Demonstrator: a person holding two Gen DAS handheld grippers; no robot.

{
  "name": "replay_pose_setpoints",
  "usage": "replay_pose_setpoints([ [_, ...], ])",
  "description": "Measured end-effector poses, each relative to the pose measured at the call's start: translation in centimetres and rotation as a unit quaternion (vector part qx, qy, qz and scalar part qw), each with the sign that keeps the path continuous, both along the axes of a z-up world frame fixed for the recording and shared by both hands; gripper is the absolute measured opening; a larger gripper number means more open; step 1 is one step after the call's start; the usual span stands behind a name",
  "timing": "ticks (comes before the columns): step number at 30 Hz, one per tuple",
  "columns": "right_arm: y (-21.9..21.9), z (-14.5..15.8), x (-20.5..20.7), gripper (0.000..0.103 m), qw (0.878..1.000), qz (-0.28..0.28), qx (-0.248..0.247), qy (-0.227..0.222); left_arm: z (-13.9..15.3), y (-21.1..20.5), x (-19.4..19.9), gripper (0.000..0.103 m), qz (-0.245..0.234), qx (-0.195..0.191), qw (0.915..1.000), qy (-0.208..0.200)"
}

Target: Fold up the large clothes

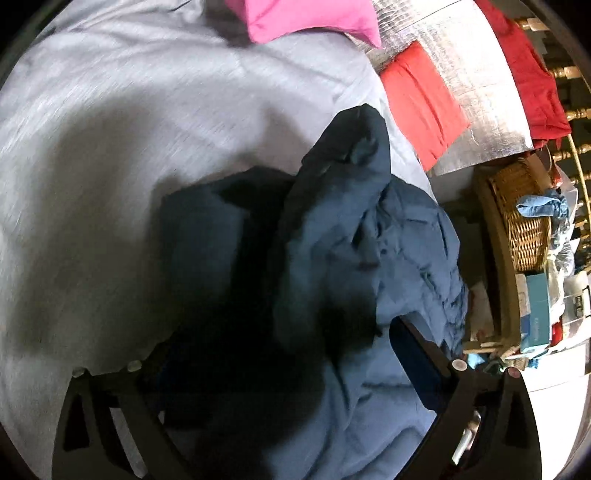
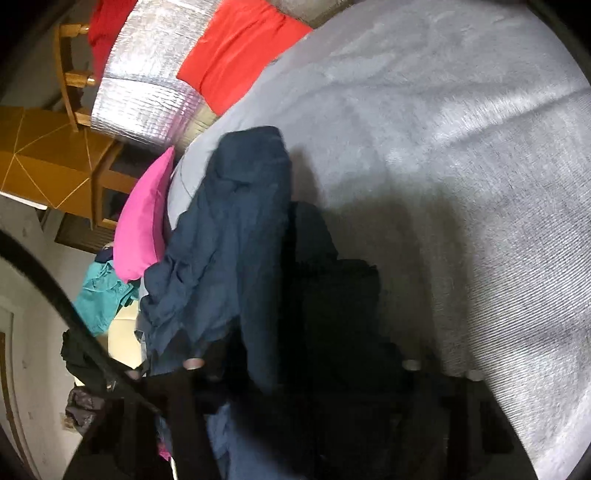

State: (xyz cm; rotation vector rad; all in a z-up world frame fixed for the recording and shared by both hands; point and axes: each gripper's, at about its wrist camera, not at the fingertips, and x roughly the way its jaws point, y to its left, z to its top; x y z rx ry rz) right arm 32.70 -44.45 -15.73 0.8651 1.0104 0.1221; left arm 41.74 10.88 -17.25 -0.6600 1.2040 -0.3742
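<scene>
Fingers [image 1: 417, 354] buried in navy garment [image 1: 332, 229] — grip unclear, grey sheet [image 1: 147, 129], pink [image 1: 306, 18] and red cloths [image 1: 421, 103] beyond

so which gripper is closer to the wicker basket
Left. The wicker basket sits just off the bed, ahead and to the side of the left gripper over the navy garment. The right wrist view does not show the basket at all.
</scene>
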Motion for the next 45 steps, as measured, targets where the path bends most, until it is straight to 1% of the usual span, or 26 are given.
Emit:
replay_pose_setpoints([
  [1, 0.1, 0.4, -0.1, 0.05, 1.0, -0.002, -0.007, -0.003, 0.2, -0.5, 0.5, 0.097, 0.0, 0.006, 1.0, -0.001],
  [2, 0.4, 1.0, 0.1, 0.048, 1.0, -0.007, -0.016, -0.012, 0.4, -0.9, 0.9, 0.094, 0.0, 0.012, 0.9999, 0.0],
  [3, 0.3, 1.5, -0.2, 0.048, 0.999, -0.013, -0.024, -0.024, 0.7, -1.3, 1.6, 0.087, 0.001, 0.017, 0.9999, 0.0],
  [5, 0.3, 2.5, -0.1, 0.047, 0.997, -0.031, -0.042, -0.048, 1.6, -1.9, 2.8, 0.081, 0.002, 0.019, 0.9998, -0.008],
  [7, -0.1, 2.7, 0.0, 0.047, 0.996, -0.05, -0.05, -0.057, 1.8, -2.2, 3.6, 0.08, 0.007, 0.03, 0.9994, -0.013],
  [8, -0.3, 2.2, 0.3, 0.05, 0.995, -0.058, -0.053, -0.053, 1.5, -2.1, 4.0, 0.08, 0.013, 0.044, 0.9989, -0.005],
  [9, -0.5, 1.7, 0.5, 0.054, 0.996, -0.058, -0.061, -0.043, 1.0, -1.9, 4.2, 0.081, 0.016, 0.053, 0.9985, 0.006],
  [10, -0.5, 0.6, 0.9, 0.065, 0.995, -0.061, -0.07, -0.021, 0.2, -1.8, 4.3, 0.082, 0.017, 0.057, 0.9981, 0.019],
  [11, -0.7, 0.1, 0.9, 0.068, 0.996, -0.064, -0.063, -0.013, -0.2, -1.7, 4.0, 0.082, 0.02, 0.049, 0.9985, 0.017],
  [12, -1.0, 0.0, 0.6, 0.068, 0.996, -0.069, -0.05, -0.012, 0.0, -1.6, 3.7, 0.082, 0.021, 0.046, 0.9986, 0.01],
  [14, -1.4, 0.5, -0.2, 0.076, 0.996, -0.076, -0.044, -0.002, 0.5, -1.3, 2.8, 0.082, 0.021, 0.051, 0.9984, 0.009],
  [16, -1.9, 1.3, -1.4, 0.076, 0.996, -0.077, -0.046, 0.001, 1.1, -0.7, 1.5, 0.082, 0.025, 0.046, 0.9986, 0.003],
  [19, -2.9, 3.1, -4.9, 0.077, 0.995, -0.082, -0.045, -0.024, 2.6, 0.4, -1.3, 0.082, 0.031, 0.05, 0.998, -0.022],
  [20, -2.9, 3.4, -5.8, 0.079, 0.995, -0.084, -0.043, -0.03, 3.2, 0.5, -2.5, 0.082, 0.029, 0.055, 0.9975, -0.034],
  [22, -3.4, 4.2, -8.7, 0.08, 0.994, -0.09, -0.032, -0.046, 4.0, 0.7, -4.3, 0.082, 0.022, 0.06, 0.9967, -0.049],
  [25, -2.4, 4.6, -11.4, 0.081, 0.994, -0.09, -0.014, -0.055, 4.7, 0.8, -8.1, 0.082, 0.011, 0.06, 0.9964, -0.059],
  [28, -1.6, 4.0, -13.9, 0.085, 0.994, -0.092, 0.012, -0.058, 5.0, 2.0, -10.1, 0.083, 0.018, 0.076, 0.9942, -0.074],
  [29, -1.3, 3.5, -14.4, 0.085, 0.994, -0.09, 0.019, -0.055, 4.8, 2.3, -10.7, 0.085, 0.022, 0.075, 0.9945, -0.07],
  [31, -1.1, 2.5, -14.5, 0.085, 0.995, -0.087, 0.024, -0.044, 4.4, 4.2, -11.4, 0.086, 0.032, 0.058, 0.996, -0.061],
  [32, -1.1, 1.7, -14.5, 0.085, 0.995, -0.091, 0.029, -0.032, 4.1, 4.7, -11.5, 0.086, 0.04, 0.049, 0.9966, -0.053],
  [35, -0.8, 0.1, -12.9, 0.085, 0.994, -0.092, 0.049, -0.02, 2.6, 5.2, -10.6, 0.086, 0.046, 0.029, 0.9983, -0.023],
  [37, -0.4, -0.6, -12.0, 0.086, 0.994, -0.094, 0.056, -0.019, 1.8, 4.7, -10.2, 0.086, 0.042, 0.026, 0.9987, -0.008],
  [40, 0.2, -0.7, -11.3, 0.086, 0.994, -0.089, 0.064, -0.029, 1.0, 3.6, -10.0, 0.086, 0.026, 0.044, 0.9987, 0.0],
  [42, 0.8, -0.6, -11.1, 0.084, 0.995, -0.082, 0.051, -0.027, 0.6, 3.2, -10.0, 0.086, 0.026, 0.033, 0.9991, -0.002],
  [45, 2.3, -0.2, -10.5, 0.073, 0.998, -0.065, -0.004, -0.016, 0.2, 2.7, -9.9, 0.086, 0.025, 0.036, 0.999, -0.003],
])
